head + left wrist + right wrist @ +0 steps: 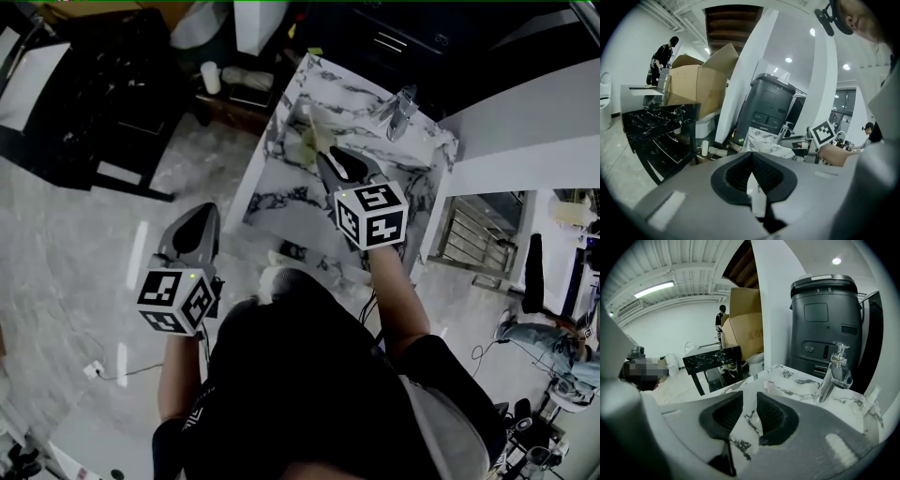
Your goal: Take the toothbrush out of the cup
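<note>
White marble with grey veins is what the bench (pixel 281 192) is made of. The right tongs (pixel 333 161) hang over the middle of it, pointed at the far side where the chrome faucet (pixel 401 111) stands. Their jaws are cracked open just a little. The right gripper view shows a narrow slot with only marble behind it, so nothing's grabbed.

Just far-left of those tips sits a pale yellowish cup (pixel 309 142) with a thin stick poking up out of it. I'm guessing that's the toothbrush (pixel 307 120), still sitting in the cup, though it's honestly too small to be sure. My read is the narrow gap makes sense, since a skinny handle doesn't need wide jaws. Coming in from the near side also keeps the faucet out of the way.

The left tongs (pixel 206 216) are off the bench entirely, out to the left over the pale floor (pixel 84 244) and close to the person's body. Their jaws are pressed together on nothing. That looks like parking to me, since it's a one-handed job unless the cup needs steadying.

Next up, I'd say: nudge the slot onto the handle, pinch, then lift straight up. Pull sideways and a light cup like that could tip or ride along with the brush.
</note>
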